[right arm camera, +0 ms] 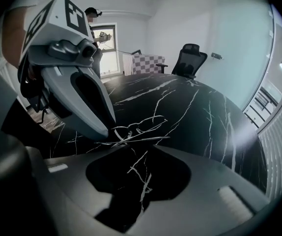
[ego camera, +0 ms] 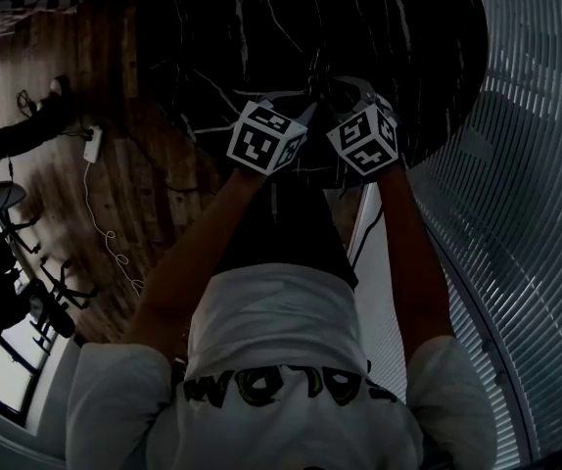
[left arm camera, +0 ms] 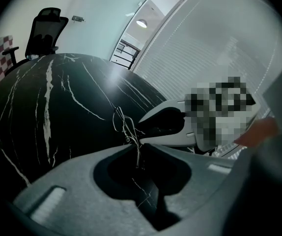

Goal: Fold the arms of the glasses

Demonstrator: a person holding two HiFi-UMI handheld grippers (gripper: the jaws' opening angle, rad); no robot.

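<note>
Thin wire-framed glasses (right arm camera: 142,127) are at the near edge of a black marble table (right arm camera: 200,112); in the head view they are too dark to pick out. My left gripper (left arm camera: 137,146) is shut, its tips meeting on a wire arm of the glasses (left arm camera: 124,124). From the right gripper view the left gripper (right arm camera: 110,132) comes in from the left onto the frame's left end. My right gripper (right arm camera: 140,146) stands open by a narrow gap, and one glasses arm lies crosswise just past its tips. Both grippers sit close together, left (ego camera: 301,101) and right (ego camera: 345,88).
A black office chair (right arm camera: 187,58) and a checkered seat (right arm camera: 148,63) stand at the table's far side. A glass wall with blinds (ego camera: 526,213) runs along the right. A cable and plug (ego camera: 92,145) lie on the wooden floor to the left.
</note>
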